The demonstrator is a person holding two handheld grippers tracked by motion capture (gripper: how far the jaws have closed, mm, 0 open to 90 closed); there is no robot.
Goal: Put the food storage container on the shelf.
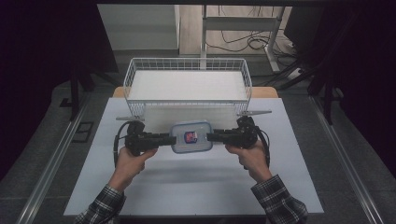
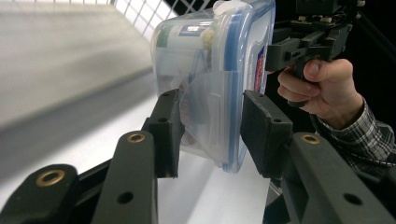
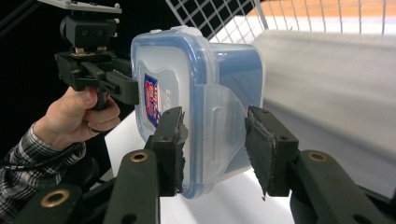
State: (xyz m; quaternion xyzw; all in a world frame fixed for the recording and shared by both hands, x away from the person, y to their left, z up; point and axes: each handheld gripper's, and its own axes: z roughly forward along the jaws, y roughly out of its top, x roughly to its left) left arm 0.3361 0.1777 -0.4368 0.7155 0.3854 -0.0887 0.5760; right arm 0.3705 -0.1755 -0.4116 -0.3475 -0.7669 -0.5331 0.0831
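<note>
Gripping a clear plastic container [image 1: 191, 137] with a blue-rimmed lid from both ends, the left gripper [image 1: 169, 138] and right gripper [image 1: 208, 136] hold it between them over the white counter [image 1: 196, 186], just near of the white wire basket [image 1: 188, 86] that stands at the counter's far side. In the left gripper view, the fingers [image 2: 163, 133] stand partly closed, one against the container's [image 2: 212, 74] body and the other at its lid, with a locking flap between them. In the right gripper view, the left finger presses the lid of the container [image 3: 196, 93]; the right finger [image 3: 268, 144] sits close beside the body, contact there unclear. A red and blue label marks the lid's top.
</note>
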